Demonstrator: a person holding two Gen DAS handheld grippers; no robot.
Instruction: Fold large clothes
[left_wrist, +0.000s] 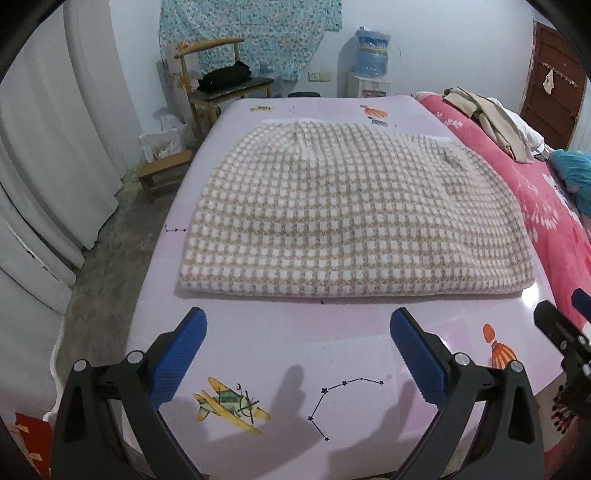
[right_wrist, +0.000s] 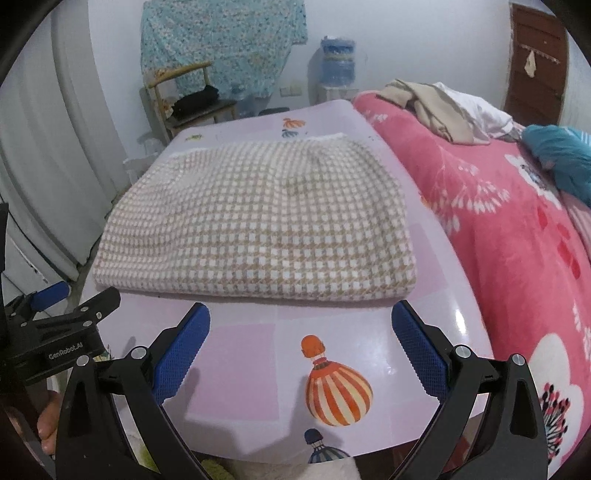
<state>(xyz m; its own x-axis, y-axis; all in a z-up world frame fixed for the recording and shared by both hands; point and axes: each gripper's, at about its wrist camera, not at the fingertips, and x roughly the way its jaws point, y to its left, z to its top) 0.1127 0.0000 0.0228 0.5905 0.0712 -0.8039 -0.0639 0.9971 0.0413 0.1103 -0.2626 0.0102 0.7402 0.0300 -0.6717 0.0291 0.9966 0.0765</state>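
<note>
Checked garment (left_wrist: 325, 206) is lying flat in the middle of the pink table (left_wrist: 258, 350), already folded over into a thick, tidy rectangle with its doubled edge facing the camera (hard to say what kind of garment it is, the far side is a bit blurry). Going left to right: off the table's left edge there's a little wooden stool (left_wrist: 166, 173) and a chair (left_wrist: 221, 85) by the wall, well clear of the work. Then the left gripper (left_wrist: 297, 334), jaws spread wide with nothing between them, hovering over bare tabletop just short of the near edge of the fabric. Next the right gripper (right_wrist: 301, 332), also wide open and empty, parked the same way near that edge's right half. My guess is both are lined up like that so each can pinch one end of the near edge and carry it over for another fold. Far right is the pink blanket (right_wrist: 517, 229) with more clothes (right_wrist: 443, 107) heaped on it, probably waiting their turn.
</note>
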